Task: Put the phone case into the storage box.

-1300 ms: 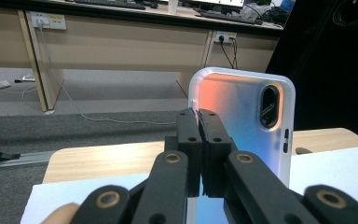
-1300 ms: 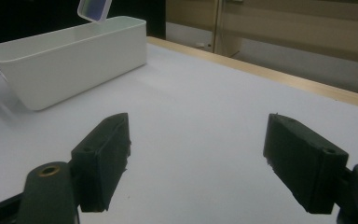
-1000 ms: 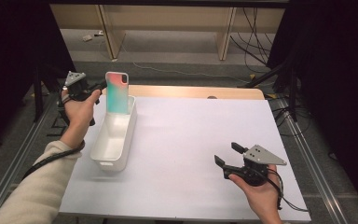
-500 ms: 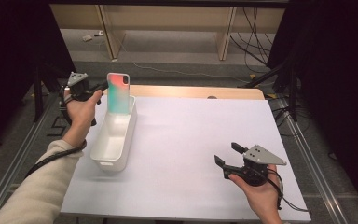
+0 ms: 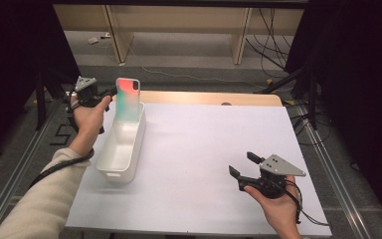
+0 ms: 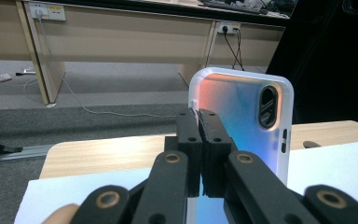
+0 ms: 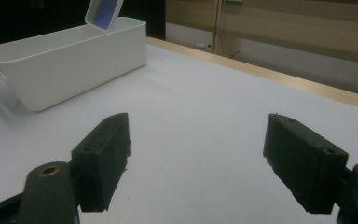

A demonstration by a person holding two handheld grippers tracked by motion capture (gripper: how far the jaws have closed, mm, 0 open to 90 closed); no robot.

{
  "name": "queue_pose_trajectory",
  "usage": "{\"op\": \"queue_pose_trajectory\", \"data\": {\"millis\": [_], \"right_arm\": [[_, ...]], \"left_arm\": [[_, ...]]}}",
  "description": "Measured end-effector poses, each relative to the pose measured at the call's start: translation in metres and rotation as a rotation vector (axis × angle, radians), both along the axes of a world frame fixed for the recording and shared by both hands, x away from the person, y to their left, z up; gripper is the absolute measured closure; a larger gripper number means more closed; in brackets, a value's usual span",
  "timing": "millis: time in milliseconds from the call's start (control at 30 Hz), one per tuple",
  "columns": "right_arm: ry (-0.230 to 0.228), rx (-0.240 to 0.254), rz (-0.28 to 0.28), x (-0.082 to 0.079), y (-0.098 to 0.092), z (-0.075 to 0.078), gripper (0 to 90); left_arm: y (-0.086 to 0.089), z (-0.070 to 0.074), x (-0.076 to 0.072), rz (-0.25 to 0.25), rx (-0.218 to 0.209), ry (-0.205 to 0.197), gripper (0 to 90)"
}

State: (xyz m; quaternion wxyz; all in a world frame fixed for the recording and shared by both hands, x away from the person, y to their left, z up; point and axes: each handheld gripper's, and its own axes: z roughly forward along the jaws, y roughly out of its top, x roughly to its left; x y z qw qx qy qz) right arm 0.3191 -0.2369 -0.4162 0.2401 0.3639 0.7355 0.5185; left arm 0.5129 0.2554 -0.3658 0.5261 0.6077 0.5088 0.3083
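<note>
Up at the far left corner of the worktop (image 5: 204, 149), a phone case (image 5: 128, 98) is being held upright by the left gripper (image 5: 110, 92), its lower end reaching down into the far end of a white bin (image 5: 122, 149). In the left gripper view, the jaws are being pressed together on the case's left edge (image 6: 242, 116), with the camera cutout facing the lens. Whether the case's bottom is touching the bin floor cannot be told, as that part is being hidden by the bin's wall. Near the front right corner, the right gripper (image 5: 243, 167) is being kept just above the bare worktop, its jaws being held wide apart with nothing between them.
</note>
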Motion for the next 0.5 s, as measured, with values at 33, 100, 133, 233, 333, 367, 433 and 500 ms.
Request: {"op": "queue_pose_trajectory", "data": {"millis": [33,100,133,233,333,367,433,500], "right_arm": [[-0.002,0.0,-0.001,0.0,-0.0001,0.0001,24.0],[-0.008,0.009,-0.002,0.0003,0.0005,-0.0002,24.0],[-0.008,0.007,-0.002,0.0004,0.0005,-0.0003,24.0],[0.002,0.0,0.002,-0.0001,0.0002,0.0,24.0],[0.002,-0.002,0.002,0.0,0.0002,0.0,24.0],[0.002,-0.001,0.001,0.0,0.0002,0.0,24.0],[0.0,0.0,0.002,-0.0001,0.0,0.0001,24.0],[-0.008,0.006,-0.001,0.0002,0.0005,-0.0001,24.0]], "left_arm": [[-0.0001,-0.0003,0.0001,0.002,0.001,0.002,87.7],[-0.0002,-0.0008,0.0007,0.0,0.003,0.003,87.7],[-0.0002,-0.001,0.0008,0.0,0.003,0.004,87.7],[-0.0004,-0.0018,0.0015,0.003,0.007,0.009,87.7],[-0.0006,-0.0029,0.0024,0.004,0.006,0.012,87.7],[-0.0008,-0.0033,0.0026,0.005,0.004,0.013,87.7],[-0.0009,-0.0042,0.0032,0.007,0.006,0.018,87.7],[-0.0015,-0.0054,0.0041,0.008,0.002,0.02,87.7]]}}
